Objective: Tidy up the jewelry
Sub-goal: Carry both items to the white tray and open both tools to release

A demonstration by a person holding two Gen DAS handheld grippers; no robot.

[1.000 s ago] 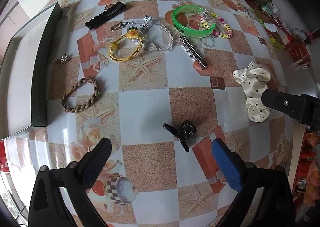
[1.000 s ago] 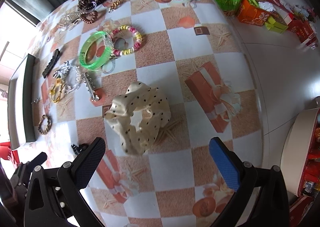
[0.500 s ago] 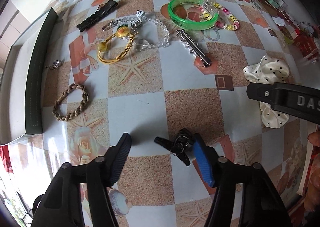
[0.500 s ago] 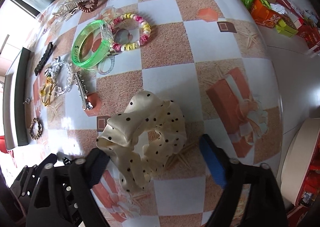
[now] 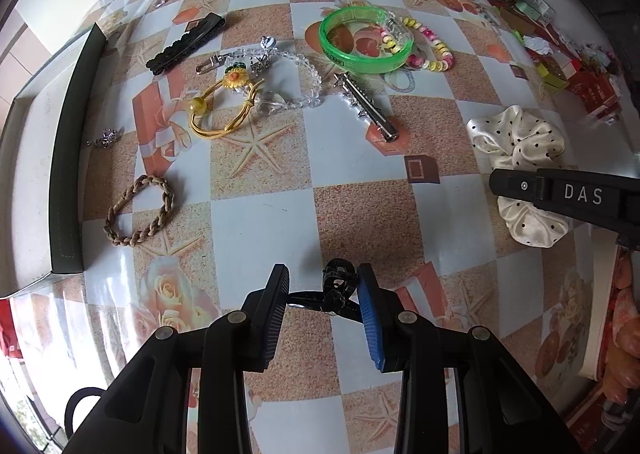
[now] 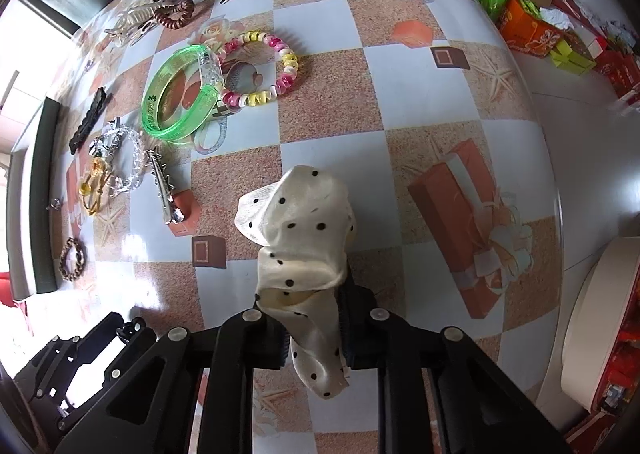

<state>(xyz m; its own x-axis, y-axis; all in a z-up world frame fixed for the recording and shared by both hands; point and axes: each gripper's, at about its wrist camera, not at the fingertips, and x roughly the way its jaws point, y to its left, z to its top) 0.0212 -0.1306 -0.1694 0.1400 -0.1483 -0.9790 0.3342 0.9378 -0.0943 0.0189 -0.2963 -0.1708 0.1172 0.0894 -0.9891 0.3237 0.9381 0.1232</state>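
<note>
Checkered tablecloth (image 5: pixel 264 213): left gripper (image 5: pixel 323 294) seemingly clamps black clip (image 5: pixel 338 288); right gripper (image 6: pixel 312 330) pinches scrunchie (image 6: pixel 300 238) (polka-dot).

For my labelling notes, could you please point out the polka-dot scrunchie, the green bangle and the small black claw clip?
polka-dot scrunchie (image 6: pixel 304 238): right wrist view, on its bunched upper fabric.
green bangle (image 5: pixel 366 65): left wrist view, on its near rim.
small black claw clip (image 5: pixel 338 288): left wrist view, on its hinge.
</note>
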